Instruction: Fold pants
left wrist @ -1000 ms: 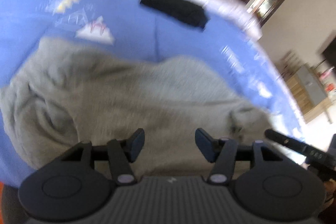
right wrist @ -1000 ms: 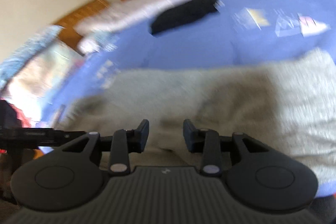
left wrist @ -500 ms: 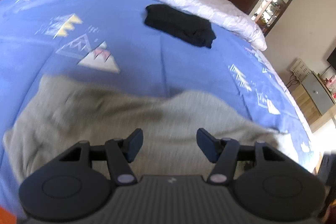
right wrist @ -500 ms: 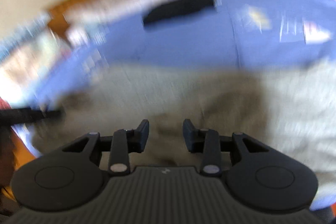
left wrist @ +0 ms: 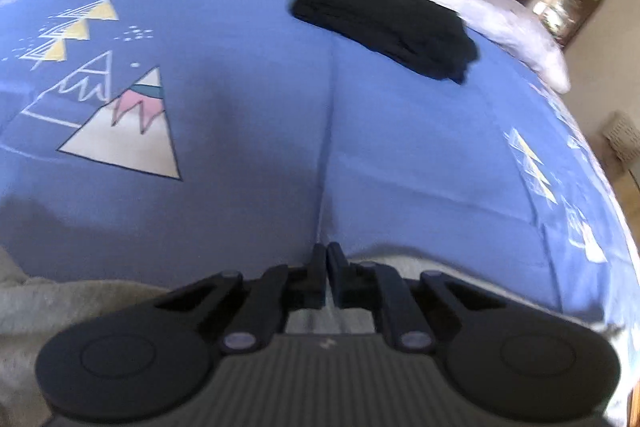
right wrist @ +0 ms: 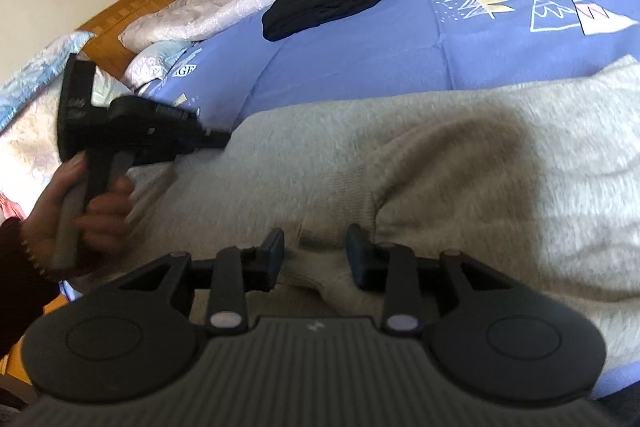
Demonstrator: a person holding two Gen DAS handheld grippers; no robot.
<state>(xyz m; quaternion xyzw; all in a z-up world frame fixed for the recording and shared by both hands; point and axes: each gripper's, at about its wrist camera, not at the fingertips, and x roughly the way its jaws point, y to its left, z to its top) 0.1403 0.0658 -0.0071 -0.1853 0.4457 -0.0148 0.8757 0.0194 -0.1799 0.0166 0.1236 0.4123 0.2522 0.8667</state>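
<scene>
The grey pants (right wrist: 420,163) lay across the blue bedspread (right wrist: 360,51), long axis running side to side ahead of the right gripper (right wrist: 315,253), fuzzy, rumpled and bunched at a fold. That gripper hung unclenched over them; the left gripper (left wrist: 327,265) was clenched on their far edge. Beyond lay open bedspread, then black clothes (left wrist: 384,21).
</scene>
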